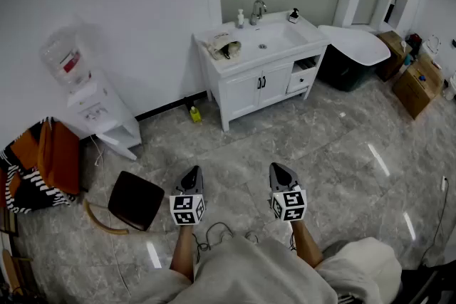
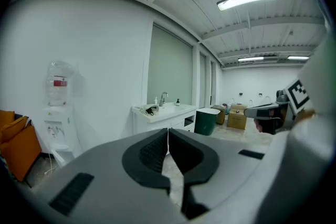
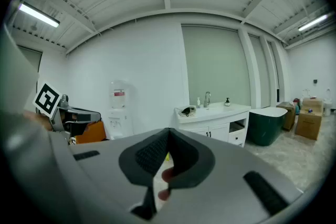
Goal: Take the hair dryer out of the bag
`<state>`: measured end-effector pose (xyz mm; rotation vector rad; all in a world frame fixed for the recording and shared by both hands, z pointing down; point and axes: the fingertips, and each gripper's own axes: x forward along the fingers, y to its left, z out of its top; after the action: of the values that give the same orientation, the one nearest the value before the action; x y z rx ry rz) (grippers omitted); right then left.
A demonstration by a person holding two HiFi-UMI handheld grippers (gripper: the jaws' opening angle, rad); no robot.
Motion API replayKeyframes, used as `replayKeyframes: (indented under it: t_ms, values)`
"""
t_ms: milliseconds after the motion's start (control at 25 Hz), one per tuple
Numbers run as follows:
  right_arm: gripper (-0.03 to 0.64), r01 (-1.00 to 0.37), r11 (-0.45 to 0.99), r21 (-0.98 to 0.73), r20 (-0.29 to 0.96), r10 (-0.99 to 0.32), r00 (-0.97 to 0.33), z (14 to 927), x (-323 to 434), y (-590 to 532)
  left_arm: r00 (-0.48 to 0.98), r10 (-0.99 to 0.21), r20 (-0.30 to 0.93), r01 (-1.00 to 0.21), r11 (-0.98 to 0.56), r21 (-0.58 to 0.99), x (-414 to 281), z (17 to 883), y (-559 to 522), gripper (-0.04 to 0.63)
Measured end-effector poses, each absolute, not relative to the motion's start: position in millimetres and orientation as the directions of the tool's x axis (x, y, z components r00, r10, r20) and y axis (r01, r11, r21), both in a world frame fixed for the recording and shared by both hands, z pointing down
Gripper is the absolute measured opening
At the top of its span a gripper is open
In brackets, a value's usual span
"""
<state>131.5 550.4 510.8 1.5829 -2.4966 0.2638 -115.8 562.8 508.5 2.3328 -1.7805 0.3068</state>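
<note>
A pale bag point(image 1: 224, 47) with a dark thing showing at its mouth lies on the left end of the white vanity point(image 1: 249, 85), beside the sink. It also shows small and far off in the left gripper view, bag point(image 2: 150, 109), and in the right gripper view, bag point(image 3: 186, 110). Whether the dark thing is the hair dryer I cannot tell. Both grippers hover side by side over the floor, well short of the vanity. My left gripper point(image 1: 193, 172) is shut and empty, its jaws point(image 2: 168, 131) pressed together. My right gripper point(image 1: 278, 169) is shut and empty too point(image 3: 168, 131).
A water dispenser point(image 1: 91, 105) stands against the left wall, with orange bags point(image 1: 55, 156) and a dark stool point(image 1: 135, 199) near it. A yellow bottle point(image 1: 194, 112) sits on the floor by the vanity. A dark green bin point(image 1: 348, 62) and cardboard boxes point(image 1: 417, 85) stand at right.
</note>
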Motion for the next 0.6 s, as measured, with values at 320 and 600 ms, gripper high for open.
replayKeyframes:
  t_ms: [320, 600]
  values:
    - [-0.002, -0.901, 0.429, -0.058, 0.239, -0.871, -0.43, 512.8, 139.3, 551.8, 0.253, -0.926, 0.281, -0.966, -0.257, 0.026, -104.4, 510.7, 563.9, 0.011]
    - [-0.002, -0.892, 0.445, -0.073, 0.214, -0.867, -0.45, 510.4, 155.6, 552.1, 0.239, -0.93, 0.28, -0.97, -0.244, 0.016, -86.0, 508.8, 567.3, 0.011]
